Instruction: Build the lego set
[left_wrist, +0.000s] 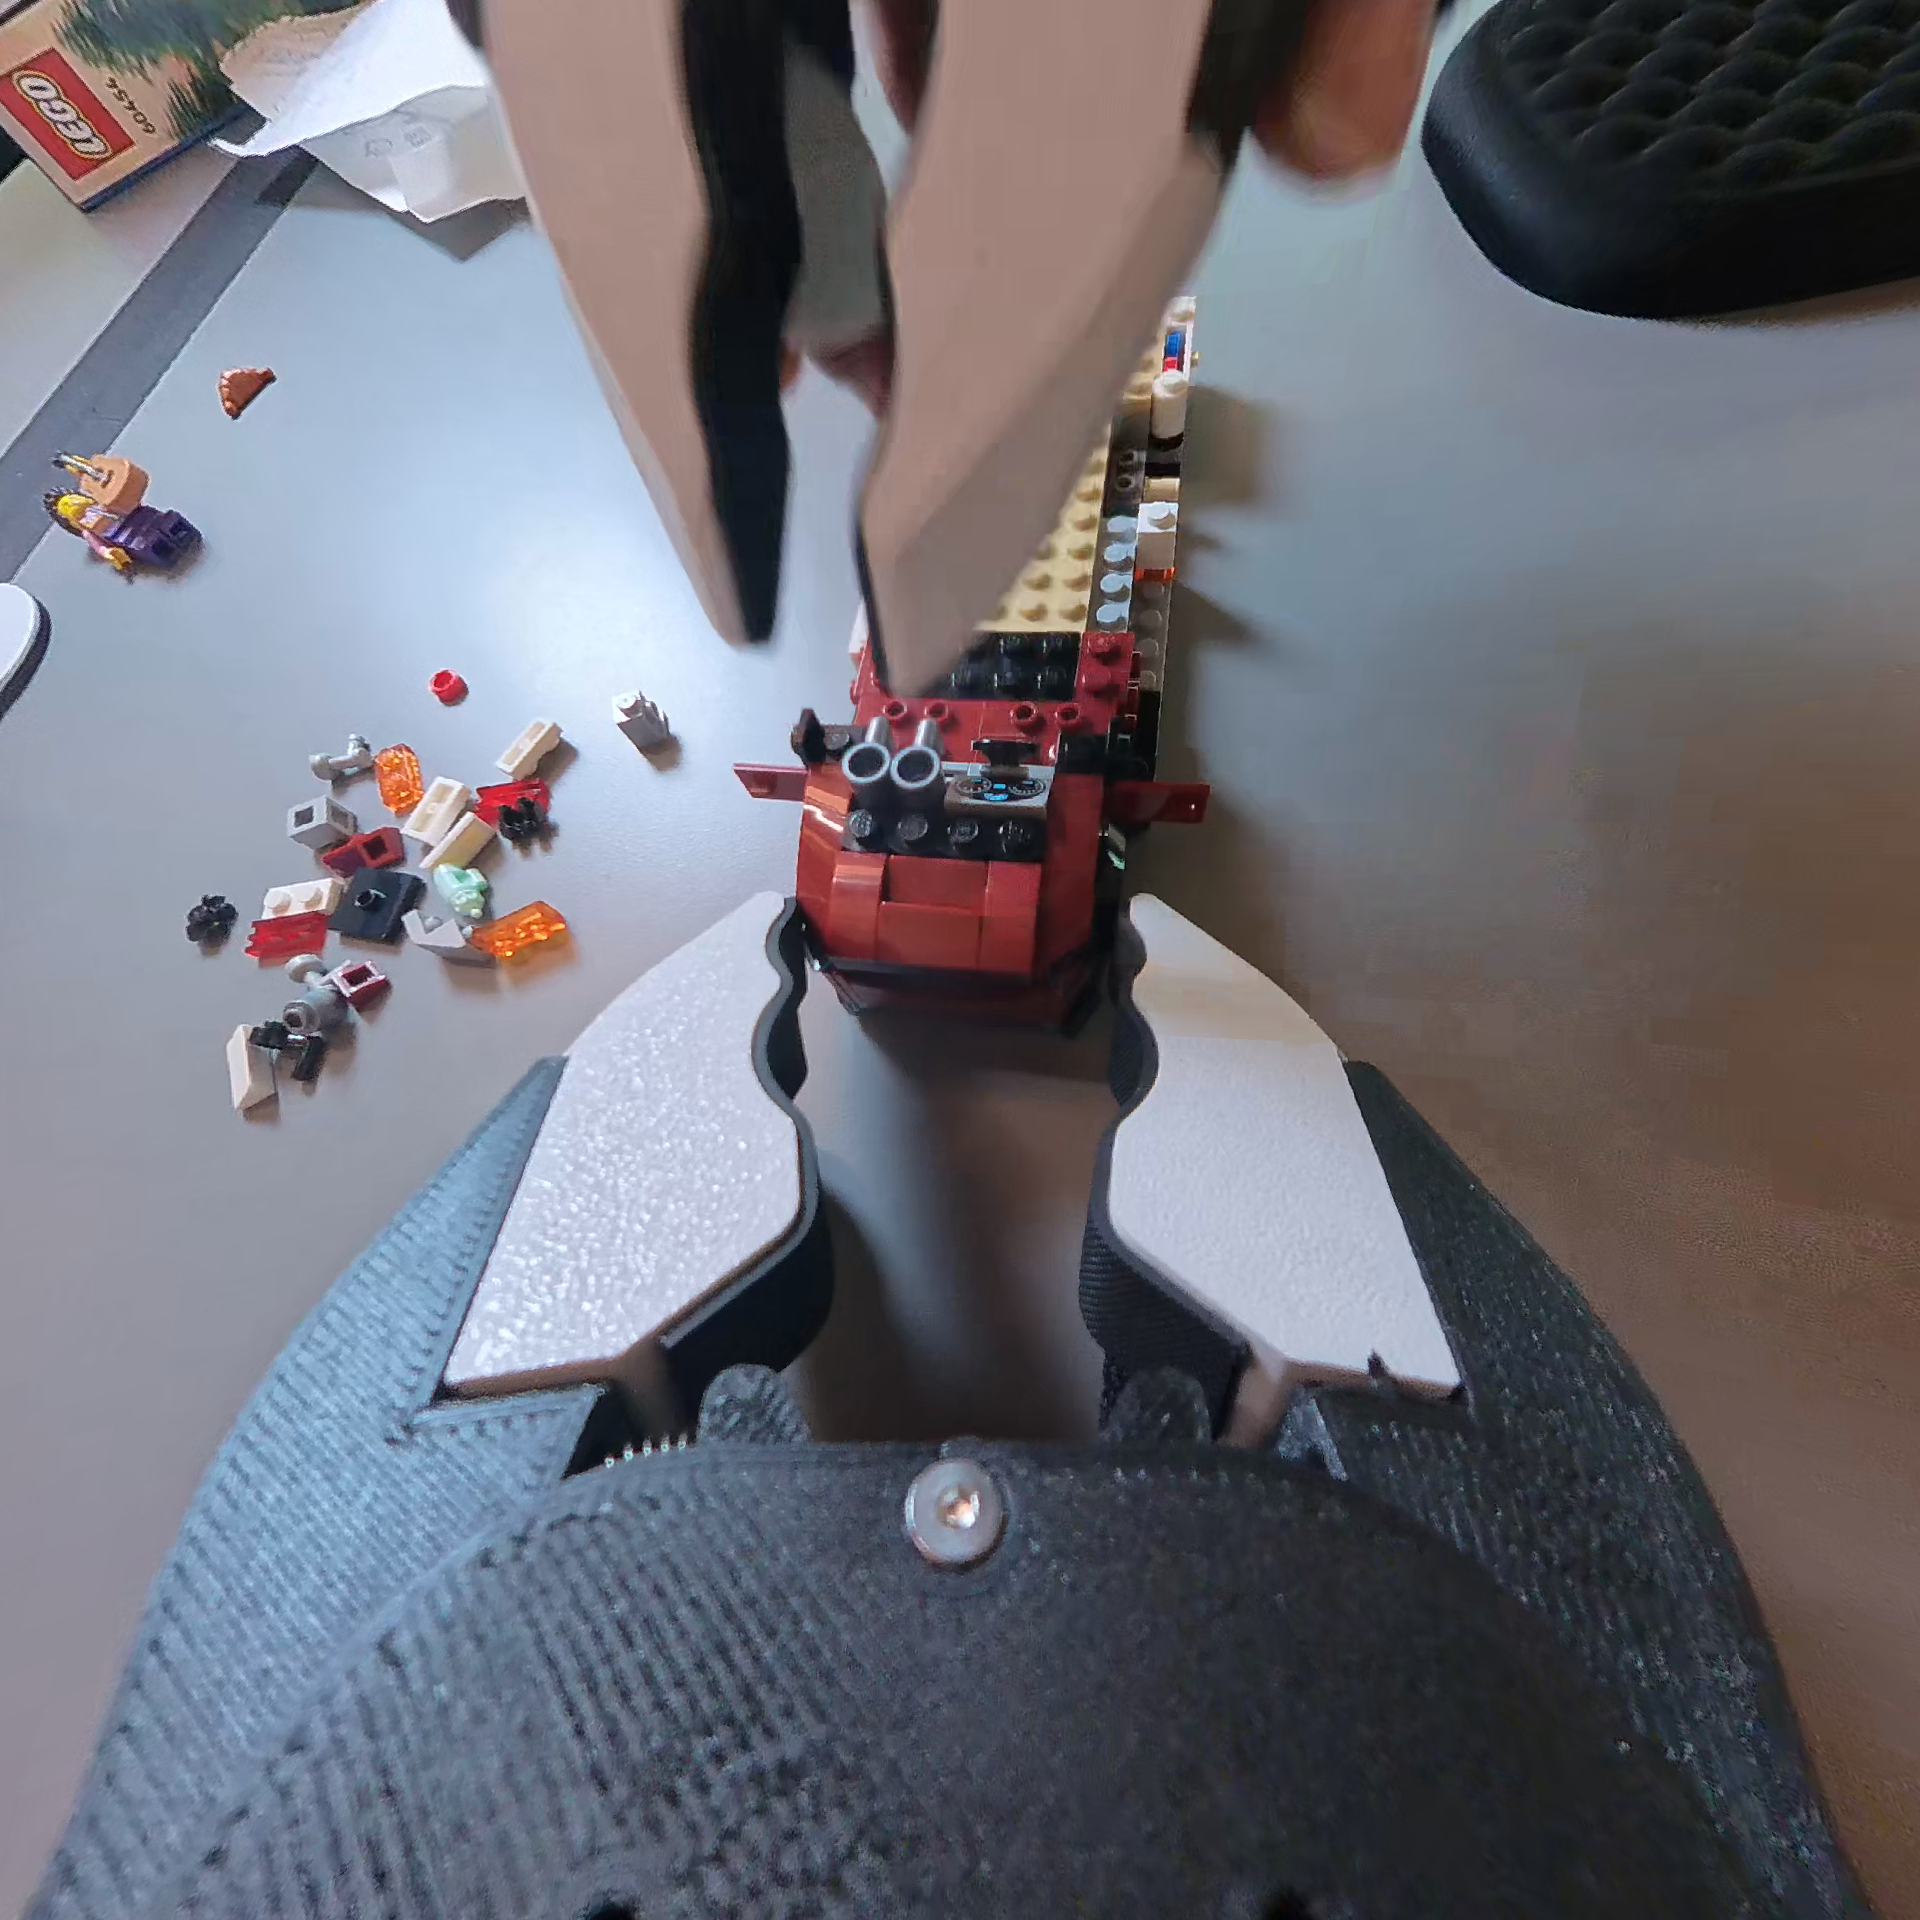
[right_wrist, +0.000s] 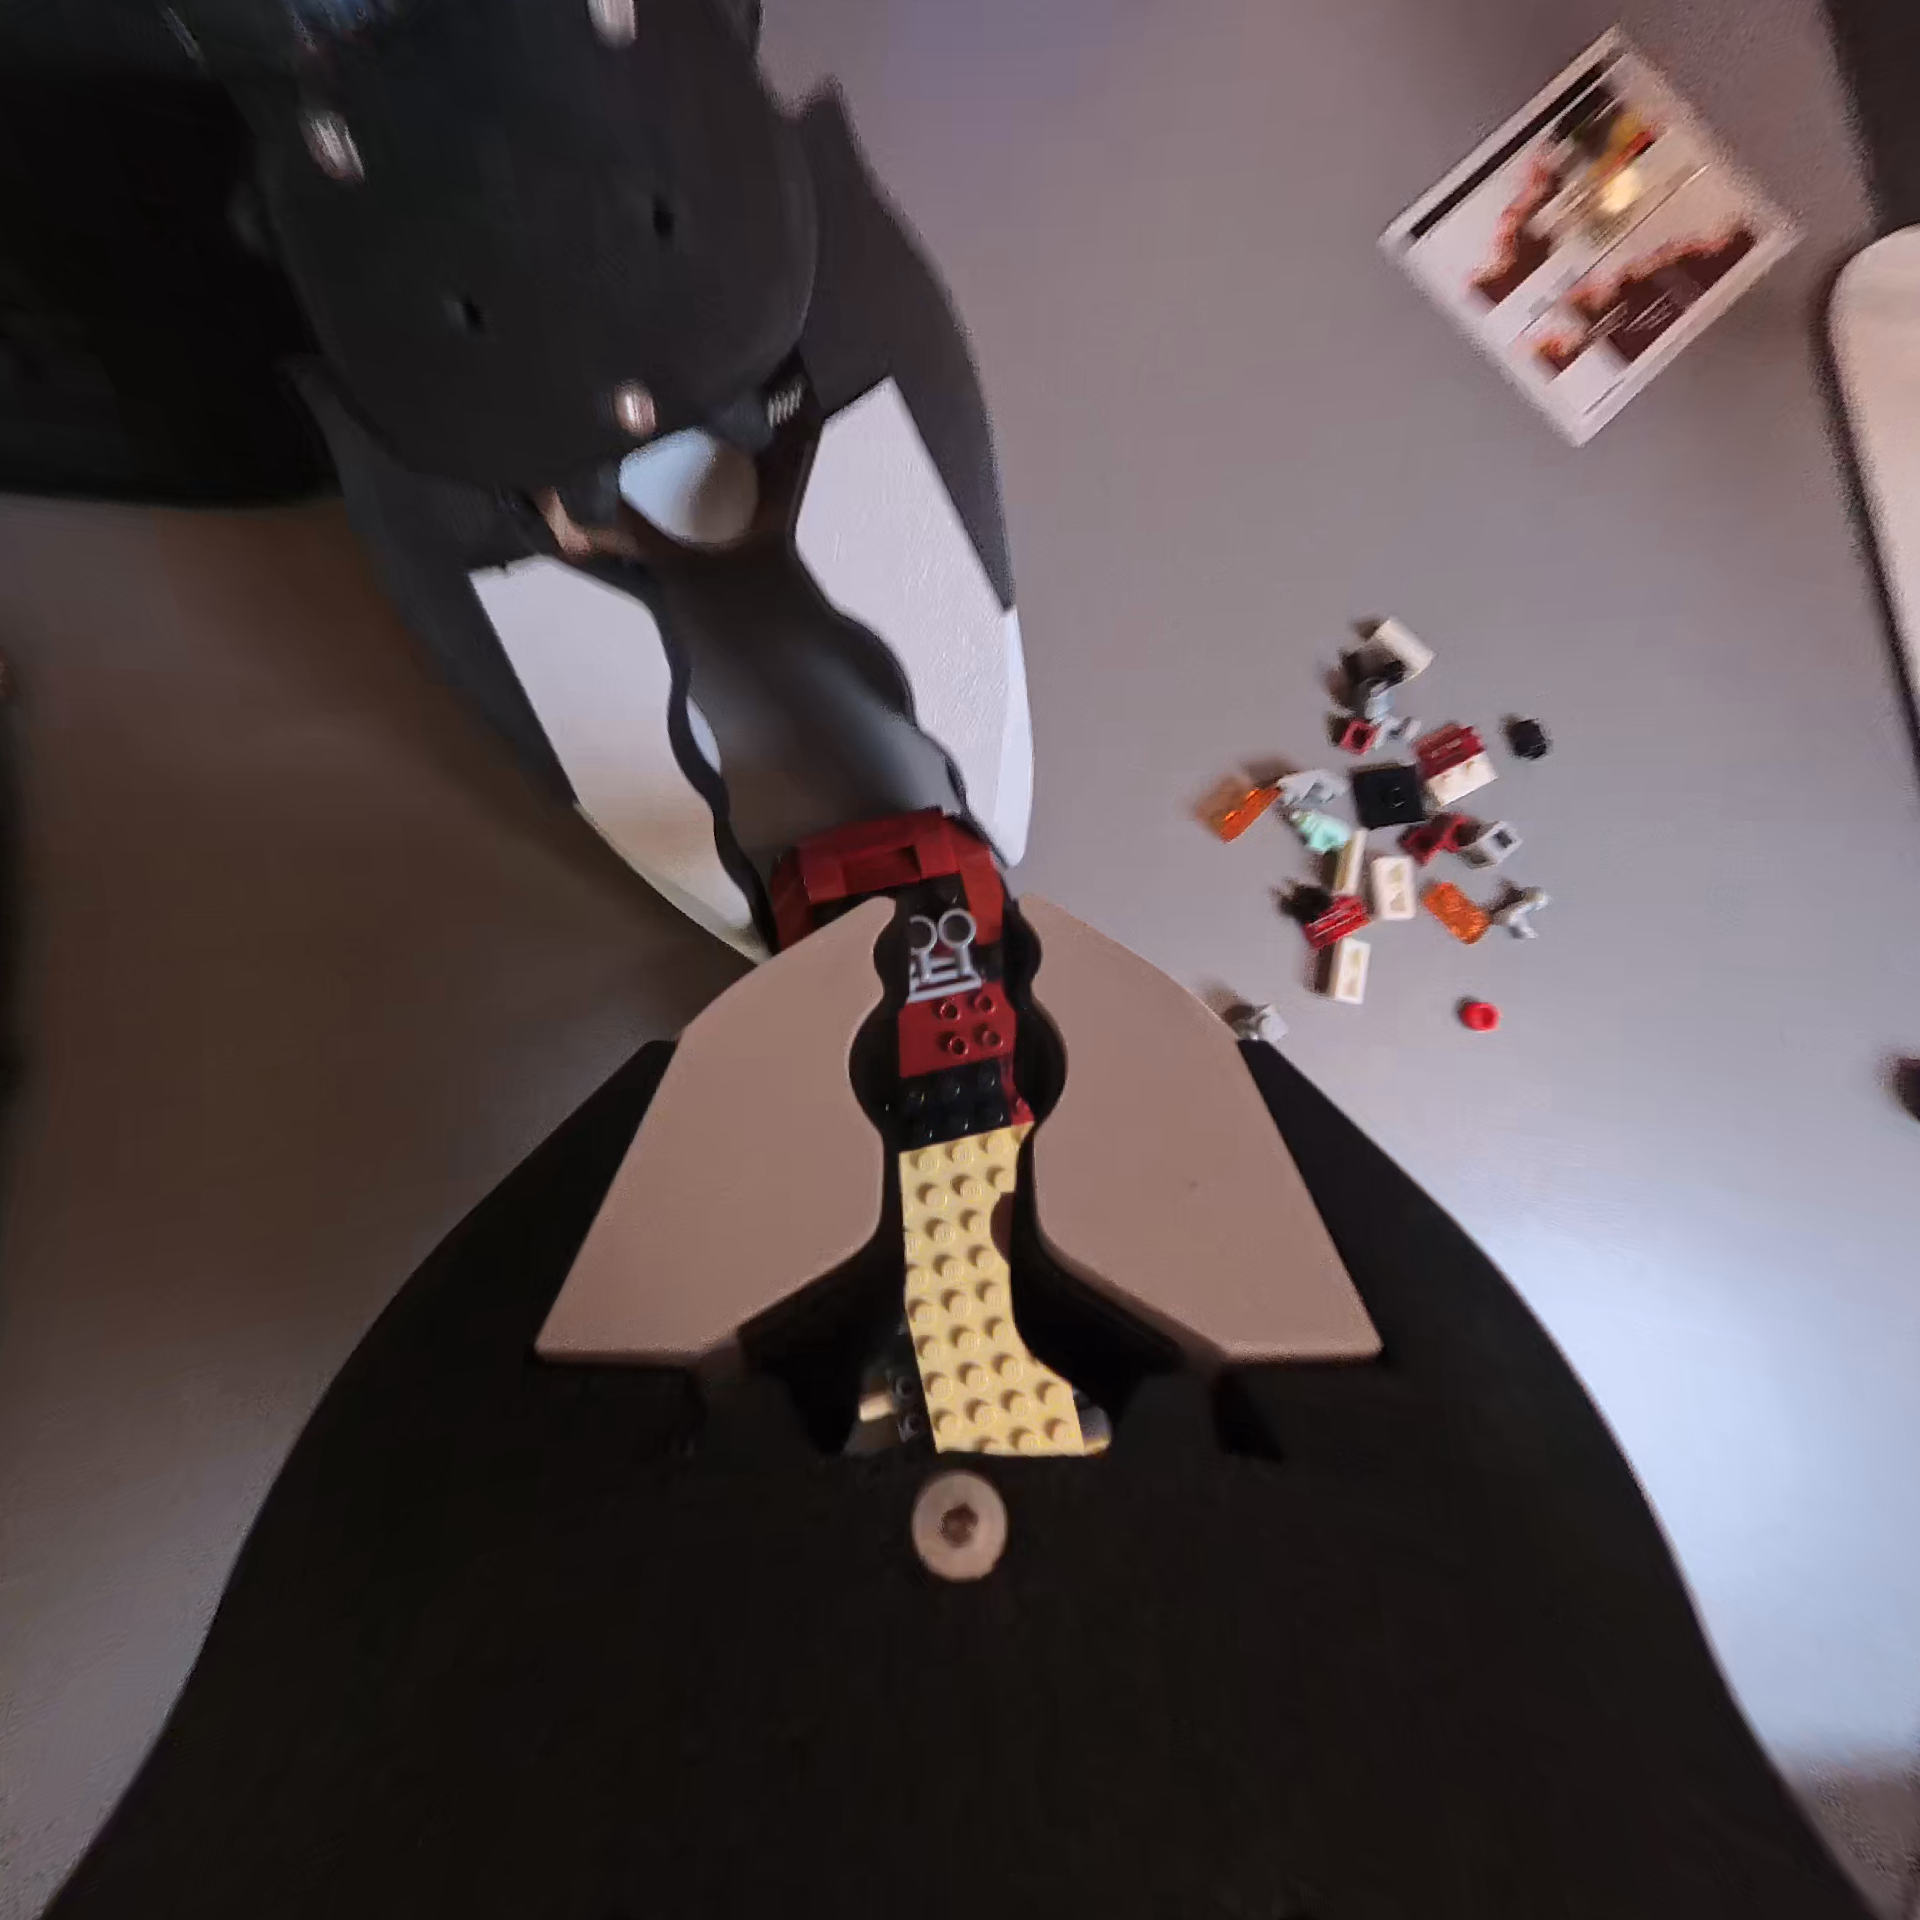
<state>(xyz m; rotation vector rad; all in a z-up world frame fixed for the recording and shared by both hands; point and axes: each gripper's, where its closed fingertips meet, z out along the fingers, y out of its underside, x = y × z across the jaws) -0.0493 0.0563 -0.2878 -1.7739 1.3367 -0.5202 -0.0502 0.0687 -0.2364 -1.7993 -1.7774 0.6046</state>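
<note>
A long brick-built vehicle with a dark red front, black middle and tan studded deck lies on the grey table. My left gripper is shut on the vehicle's red front, one pad on each side. It also shows from above in the right wrist view. My right gripper hovers over the vehicle just behind the grey twin pipes. Its fingers are parted with nothing between them. In the left wrist view one of its fingertips reaches the red cab edge.
Several loose small bricks lie left of the vehicle, also in the right wrist view. A small figure, a toy box and papers are farther off. A booklet and a black mesh pad sit at the table's edges. Tip to tip, the grippers are about 5 cm apart. The small figure is about 25 cm from both grippers' fingertips.
</note>
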